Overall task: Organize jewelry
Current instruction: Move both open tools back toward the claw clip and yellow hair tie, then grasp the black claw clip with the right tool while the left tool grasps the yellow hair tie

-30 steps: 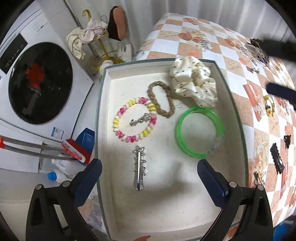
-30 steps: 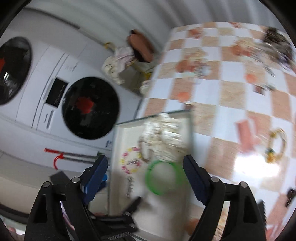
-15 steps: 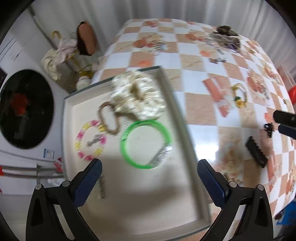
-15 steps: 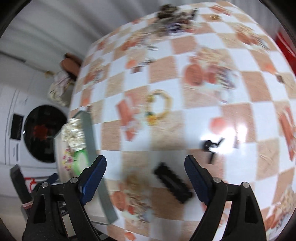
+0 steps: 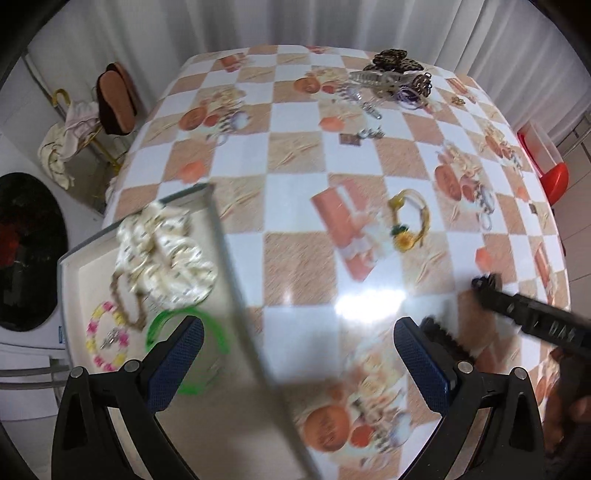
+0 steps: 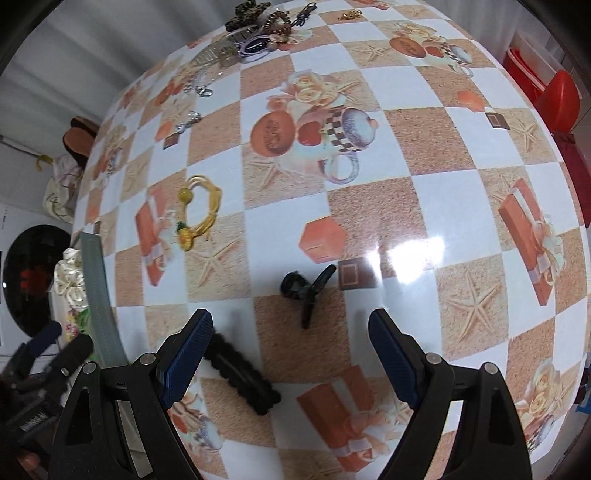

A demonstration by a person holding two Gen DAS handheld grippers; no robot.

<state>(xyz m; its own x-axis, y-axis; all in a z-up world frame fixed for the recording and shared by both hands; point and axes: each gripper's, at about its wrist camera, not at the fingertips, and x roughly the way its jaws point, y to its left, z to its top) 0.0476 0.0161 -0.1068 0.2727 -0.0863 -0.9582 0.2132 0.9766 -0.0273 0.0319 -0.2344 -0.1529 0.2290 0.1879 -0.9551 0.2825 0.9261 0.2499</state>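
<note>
Hovering with its fingers spread and nothing between them, the right gripper [image 6: 290, 356] hung over the table's [image 6: 424, 110] near edge, above a small black claw clip [image 6: 306, 290] lying on the checked cloth. A longer black hair clip [image 6: 242, 374] lay just beside its left finger. A yellow bracelet [image 6: 199, 212] sat farther toward the middle of the table, and a heap of hair ties and clips [image 6: 255, 35] crowded the far edge. The left gripper [image 5: 297, 363] was likewise spread and empty, poised over the right rim of the tray [image 5: 225, 251] at the table's left edge. Inside the tray lay a cream scrunchie [image 5: 166, 251], a green bangle [image 5: 184, 350], a braided brown band [image 5: 127, 299] and a pink-and-yellow bead bracelet [image 5: 107, 338].
</note>
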